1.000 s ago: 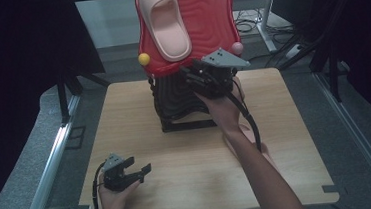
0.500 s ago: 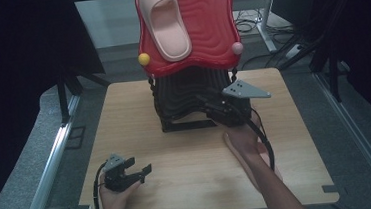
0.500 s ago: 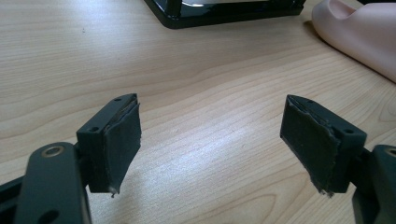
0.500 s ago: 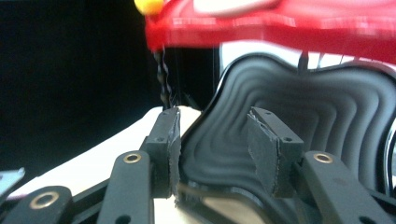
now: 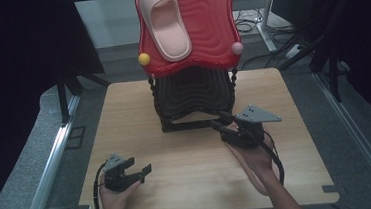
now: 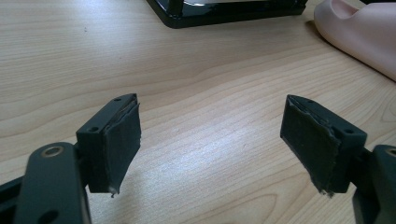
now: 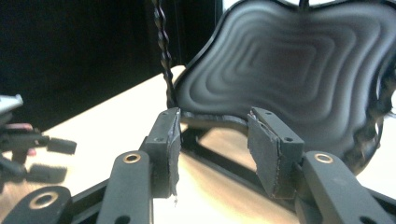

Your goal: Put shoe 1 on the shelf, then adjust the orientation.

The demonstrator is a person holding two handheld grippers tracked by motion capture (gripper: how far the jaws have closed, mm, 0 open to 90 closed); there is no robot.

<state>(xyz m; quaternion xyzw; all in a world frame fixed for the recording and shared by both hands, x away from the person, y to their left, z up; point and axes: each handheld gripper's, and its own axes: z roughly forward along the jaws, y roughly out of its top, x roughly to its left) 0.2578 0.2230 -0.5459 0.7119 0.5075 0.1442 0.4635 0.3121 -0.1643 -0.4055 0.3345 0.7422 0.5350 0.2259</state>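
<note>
Nearest, the left tongs [image 5: 145, 172] rest released and empty on the bench [image 5: 190, 184]. The right tongs [image 5: 218, 120], part open and empty, have dropped from the shoe rack's [image 5: 192, 91] red top, where one pink slipper [image 5: 164, 23] lies, toward the second slipper [image 6: 359, 32] on the bench, likely next to be lifted.

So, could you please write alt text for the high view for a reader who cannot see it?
A pink slipper lies on the red top shelf of a wavy rack on a wooden table. The right gripper, jaws open and empty, points at the black lower shelf; the left gripper rests near the table's front.
</note>
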